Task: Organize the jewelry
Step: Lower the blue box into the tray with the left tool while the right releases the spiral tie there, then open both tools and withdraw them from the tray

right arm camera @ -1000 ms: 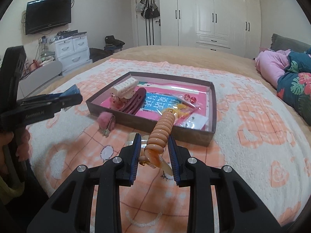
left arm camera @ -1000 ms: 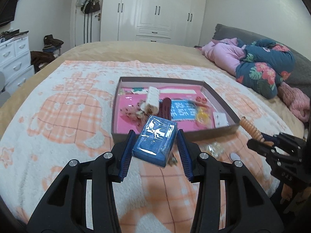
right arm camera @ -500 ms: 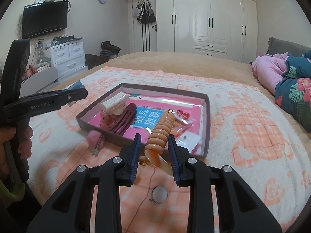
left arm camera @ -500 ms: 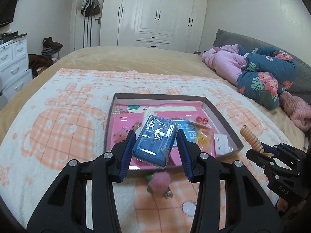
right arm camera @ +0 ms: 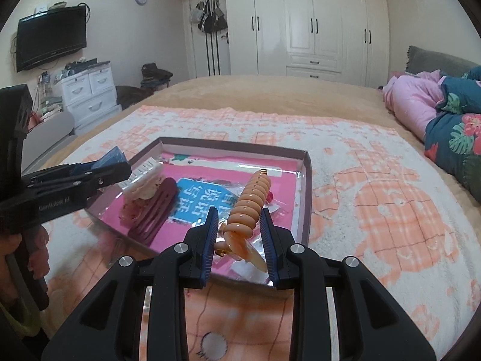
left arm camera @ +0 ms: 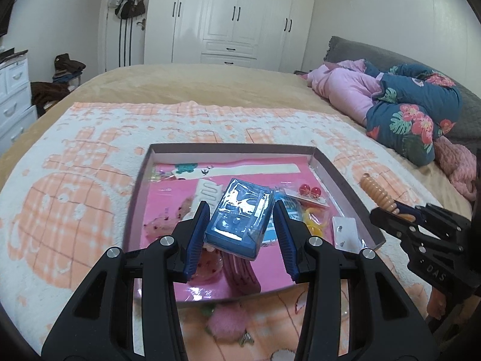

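Note:
My left gripper (left arm camera: pixel 240 234) is shut on a blue packet wrapped in clear plastic (left arm camera: pixel 239 219) and holds it above the near part of a shallow brown tray with a pink floor (left arm camera: pixel 336 174). My right gripper (right arm camera: pixel 239 236) is shut on an orange ribbed hair clip (right arm camera: pixel 249 204), over the tray's near right corner (right arm camera: pixel 305 210). The tray holds a white claw clip (right arm camera: pixel 144 180), a maroon claw clip (right arm camera: pixel 156 210), a blue card (right arm camera: pixel 198 201), red bead earrings (left arm camera: pixel 309 191) and small packets. The right gripper also shows in the left wrist view (left arm camera: pixel 402 210).
The tray lies on a white and orange blanket (left arm camera: pixel 75 198) on a bed. A pink pompom charm (left arm camera: pixel 227 323) lies on the blanket in front of the tray. A small round disc (right arm camera: pixel 213 344) lies near me. Pink and floral bedding (left arm camera: pixel 405 111) is piled at the right.
Both grippers have moved forward over the tray with their loads still held. The tray looms nearer and the pompom now sits below the left gripper.

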